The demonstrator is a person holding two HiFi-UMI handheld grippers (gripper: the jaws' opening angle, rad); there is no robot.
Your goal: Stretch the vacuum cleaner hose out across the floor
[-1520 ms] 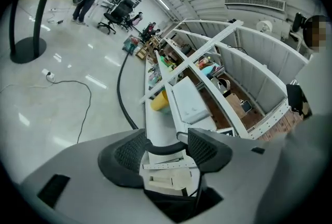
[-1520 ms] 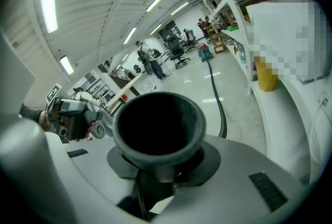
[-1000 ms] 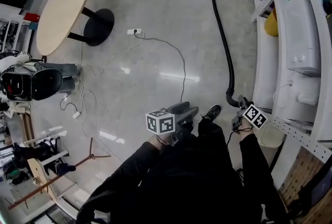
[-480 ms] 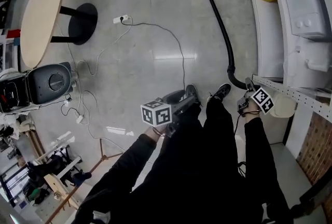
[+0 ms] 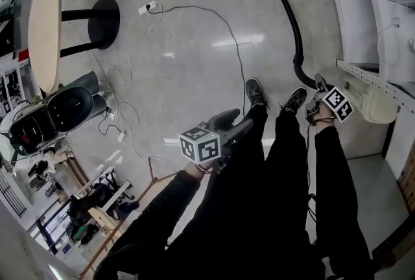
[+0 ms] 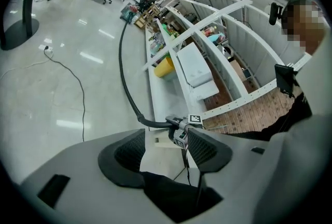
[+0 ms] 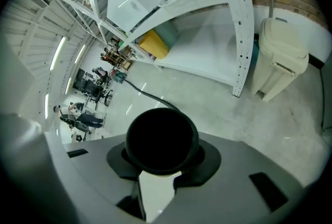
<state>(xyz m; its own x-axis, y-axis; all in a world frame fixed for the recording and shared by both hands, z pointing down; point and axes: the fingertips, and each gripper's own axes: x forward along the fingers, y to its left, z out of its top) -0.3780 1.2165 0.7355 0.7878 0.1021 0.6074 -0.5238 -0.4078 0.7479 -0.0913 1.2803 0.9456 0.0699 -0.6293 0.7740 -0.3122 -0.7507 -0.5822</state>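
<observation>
The black vacuum hose (image 5: pixel 285 6) runs from the top of the head view down the floor beside the shelves and curves into my right gripper (image 5: pixel 316 87). That gripper is shut on the hose's round black end (image 7: pixel 162 140), which fills the space between its jaws in the right gripper view; the rest of the hose (image 7: pixel 148 95) trails away behind it. My left gripper (image 5: pixel 235 124) hangs open in front of the person's legs with nothing between its pads (image 6: pixel 129 153). In the left gripper view the hose (image 6: pixel 123 70) and the right gripper (image 6: pixel 180 128) show past the jaws.
White shelving (image 5: pixel 363 19) lines the right side, with a cream bin (image 7: pixel 282 59) at its foot. A thin cable (image 5: pixel 230 35) from a power strip (image 5: pixel 150 6) crosses the floor. A round table (image 5: pixel 44 26) and a grey machine (image 5: pixel 61 110) stand at the left.
Both grippers have sunk lower, the right one with the hose end in it. The head view has swung, so the floor and the shelves have shifted. Neither gripper's jaws moved.
</observation>
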